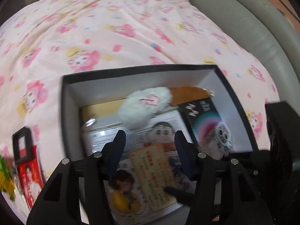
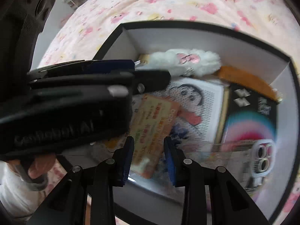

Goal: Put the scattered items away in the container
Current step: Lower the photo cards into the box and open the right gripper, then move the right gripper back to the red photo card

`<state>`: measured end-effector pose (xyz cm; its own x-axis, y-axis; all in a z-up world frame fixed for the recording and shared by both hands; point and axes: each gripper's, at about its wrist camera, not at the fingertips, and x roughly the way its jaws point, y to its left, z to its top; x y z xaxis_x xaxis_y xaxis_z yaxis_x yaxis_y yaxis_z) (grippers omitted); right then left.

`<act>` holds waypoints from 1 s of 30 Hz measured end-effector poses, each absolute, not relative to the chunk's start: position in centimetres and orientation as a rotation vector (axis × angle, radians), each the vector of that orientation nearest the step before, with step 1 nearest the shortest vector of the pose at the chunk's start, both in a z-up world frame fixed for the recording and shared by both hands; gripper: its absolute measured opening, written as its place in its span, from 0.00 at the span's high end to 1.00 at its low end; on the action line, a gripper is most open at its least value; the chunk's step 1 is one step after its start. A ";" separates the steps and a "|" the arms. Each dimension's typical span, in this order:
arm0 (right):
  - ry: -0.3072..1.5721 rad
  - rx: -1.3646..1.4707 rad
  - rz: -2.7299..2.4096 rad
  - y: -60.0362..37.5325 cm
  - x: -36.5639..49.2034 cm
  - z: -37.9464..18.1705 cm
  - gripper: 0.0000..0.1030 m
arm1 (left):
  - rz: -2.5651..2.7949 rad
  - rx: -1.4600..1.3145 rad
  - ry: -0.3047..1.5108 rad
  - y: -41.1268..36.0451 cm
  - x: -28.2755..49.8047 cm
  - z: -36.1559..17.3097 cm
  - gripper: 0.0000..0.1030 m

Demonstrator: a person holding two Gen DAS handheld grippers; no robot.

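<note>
Pink cartoon-print bedspread (image 1: 112, 30) everywhere, and we scan from the left edge of the left wrist view. Two stragglers lie outside on the bed: a green-and-yellow packet (image 1: 5, 176) and, just beside it, a red card (image 1: 31, 180) with a black clip. Those look like what is left to collect.

Moving right, the black box (image 1: 64, 101) sits on the bed, white inside, already well stocked. A white fluffy toy (image 1: 142, 106) lies on a printed booklet (image 1: 168, 123), an orange piece (image 1: 187, 95) behind it, a black packet (image 1: 204, 116) to the right, and a clear phone case (image 1: 224, 136) at the right wall.

The left claw (image 1: 150, 150) hangs over the box, jaws spread, nothing pinched; an orange card (image 1: 151, 176) lies loose below it on the booklet. It looks freshly dropped, so call this a release.

In the right wrist view, the right claw (image 2: 149, 155) hovers over the same card, jaws parted and empty.

Most of the job looks done.
</note>
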<state>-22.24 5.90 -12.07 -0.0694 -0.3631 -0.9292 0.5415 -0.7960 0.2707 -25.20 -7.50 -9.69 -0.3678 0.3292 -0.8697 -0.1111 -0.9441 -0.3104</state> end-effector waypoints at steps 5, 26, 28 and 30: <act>0.254 1.564 -2.168 8.3 -22.4 -10.6 0.72 | 2.351 -1.742 -0.255 -6.9 -26.4 -12.1 0.55; 0.070 1.348 -2.415 11.2 -14.9 -5.2 0.70 | 2.500 -1.406 -0.320 -7.4 -15.2 -4.1 0.48; 0.076 1.316 -2.442 11.1 -13.3 -4.3 0.68 | 2.519 -1.352 -0.364 -7.7 -12.9 -3.4 0.48; 0.070 1.296 -2.449 10.9 -12.1 -3.8 0.62 | 2.533 -1.341 -0.371 -7.4 -11.6 -3.1 0.46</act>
<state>-12.07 10.89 -3.77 -0.5099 -0.2967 -0.8074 0.3421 -0.9312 0.1261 -11.57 -7.44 -3.13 -0.5446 0.3353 -0.7688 -0.1006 -0.9361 -0.3370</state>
